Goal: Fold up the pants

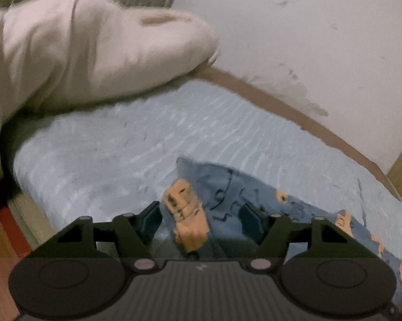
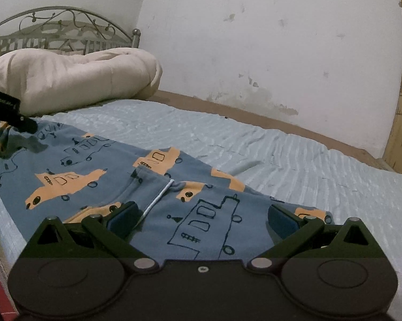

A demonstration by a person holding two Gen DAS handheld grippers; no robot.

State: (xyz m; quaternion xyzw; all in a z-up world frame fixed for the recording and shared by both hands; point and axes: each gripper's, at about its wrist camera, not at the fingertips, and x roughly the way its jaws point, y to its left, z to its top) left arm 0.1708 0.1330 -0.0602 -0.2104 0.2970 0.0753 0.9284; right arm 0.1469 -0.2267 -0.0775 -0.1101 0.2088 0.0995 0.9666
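The left gripper [image 1: 201,218], black with two dark blue padded fingers [image 1: 151,220], fills the bottom of the left wrist view, its jaws spread apart. Between them rises a bunched fold of the blue cotton pants printed with orange trucks [image 1: 227,198]; whether the pads touch the cloth cannot be told. The pants lie on the pale blue ribbed bedsheet [image 1: 115,155], trailing off to the right of the gripper. Beyond the sheet from the gripper, at the upper left, sits a bulky cream-coloured quilt [image 1: 80,48]. A brown bed edge [image 1: 294,109] borders the sheet's far side, below a stained white wall [image 1: 308,26].
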